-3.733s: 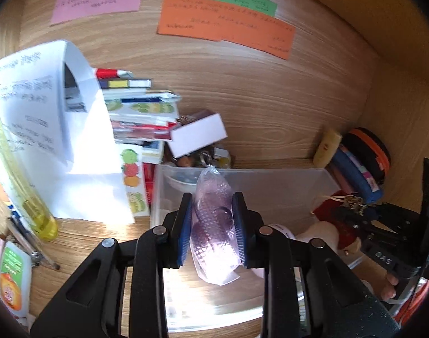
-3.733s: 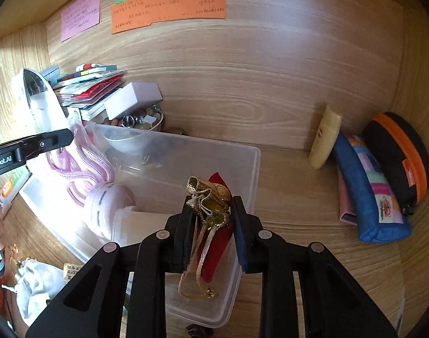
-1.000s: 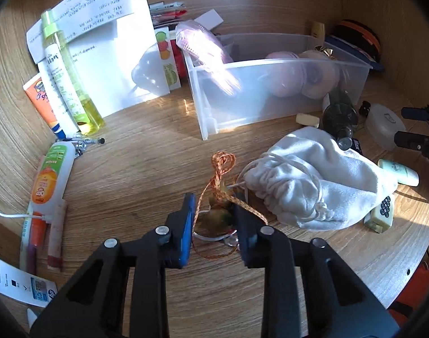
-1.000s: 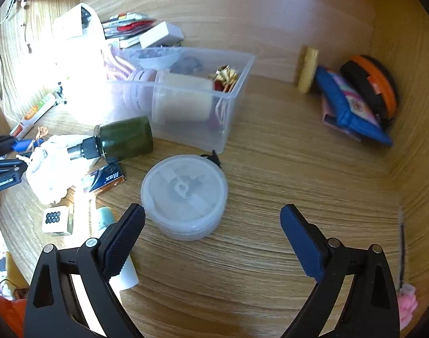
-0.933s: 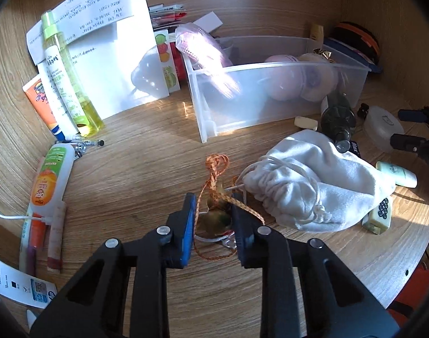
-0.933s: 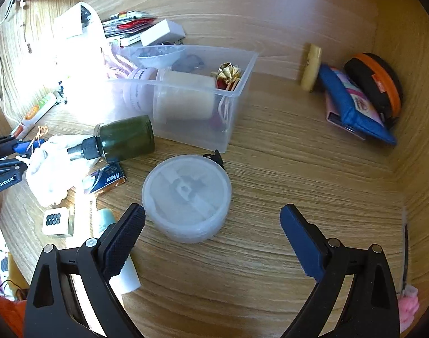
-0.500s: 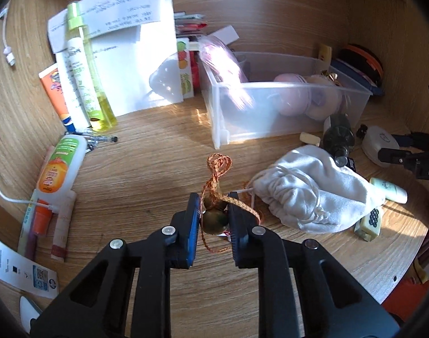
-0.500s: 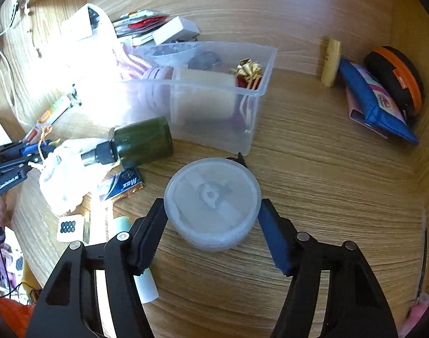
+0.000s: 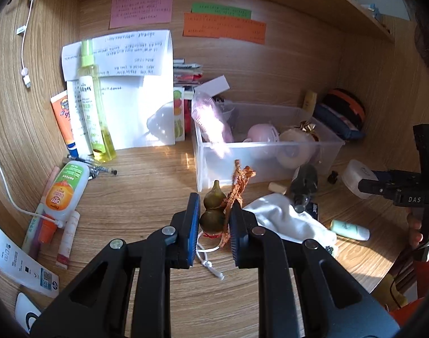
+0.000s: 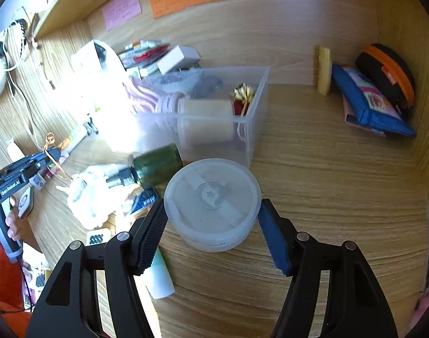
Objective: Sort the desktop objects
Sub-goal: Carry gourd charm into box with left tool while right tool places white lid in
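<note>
There is one clear storage box [image 9: 266, 152], and all places here are given from it. One small green gourd charm [image 9: 213, 211] with an orange cord is clamped in the left gripper [image 9: 213, 225], in front of the box; a second ago it lay on the desk, now it is lifted. One round plastic container [image 10: 213, 202] stands just in front of the box, and the right gripper [image 10: 213, 232], wide apart before, is now closed on its sides. One white pouch [image 9: 285, 219] and one dark green bottle [image 10: 155, 166] lie near the box front.
</note>
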`<state>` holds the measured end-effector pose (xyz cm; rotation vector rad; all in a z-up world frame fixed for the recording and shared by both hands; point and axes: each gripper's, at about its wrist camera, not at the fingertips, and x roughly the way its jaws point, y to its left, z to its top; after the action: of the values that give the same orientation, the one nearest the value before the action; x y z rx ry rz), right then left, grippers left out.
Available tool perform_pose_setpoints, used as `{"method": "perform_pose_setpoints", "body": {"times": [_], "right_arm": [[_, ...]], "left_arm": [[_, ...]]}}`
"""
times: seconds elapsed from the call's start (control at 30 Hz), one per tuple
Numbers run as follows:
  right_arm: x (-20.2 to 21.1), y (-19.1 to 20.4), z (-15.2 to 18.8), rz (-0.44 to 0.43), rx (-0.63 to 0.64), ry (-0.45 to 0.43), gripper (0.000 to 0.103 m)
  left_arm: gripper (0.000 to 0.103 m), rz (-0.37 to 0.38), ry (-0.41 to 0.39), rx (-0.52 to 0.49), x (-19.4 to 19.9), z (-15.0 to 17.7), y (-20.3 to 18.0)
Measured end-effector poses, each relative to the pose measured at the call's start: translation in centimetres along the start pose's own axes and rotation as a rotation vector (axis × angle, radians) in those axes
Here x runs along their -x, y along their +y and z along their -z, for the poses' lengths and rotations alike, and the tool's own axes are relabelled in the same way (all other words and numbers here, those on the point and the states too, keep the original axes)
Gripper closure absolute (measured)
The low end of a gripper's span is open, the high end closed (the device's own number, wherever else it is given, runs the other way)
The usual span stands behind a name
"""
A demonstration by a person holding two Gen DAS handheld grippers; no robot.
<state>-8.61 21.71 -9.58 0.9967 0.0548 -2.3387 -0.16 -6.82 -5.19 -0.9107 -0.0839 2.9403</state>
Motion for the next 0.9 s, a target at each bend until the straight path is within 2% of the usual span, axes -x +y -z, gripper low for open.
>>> {"method": "perform_pose_setpoints", "body": {"times": [0.47, 0.9], "right_arm": [[2.8, 1.7, -3.6, -0.052, 0.03, -0.132, 0.041], [2.0, 1.4, -7.4, -0.086, 0.044, -0.163, 0.041]], "left_arm": [[0.084, 0.073, -0.129, 0.062, 2.5, -3.7, 0.1], [0.084, 0.146, -0.15, 0.084, 0.7, -7.7, 0.0]]}}
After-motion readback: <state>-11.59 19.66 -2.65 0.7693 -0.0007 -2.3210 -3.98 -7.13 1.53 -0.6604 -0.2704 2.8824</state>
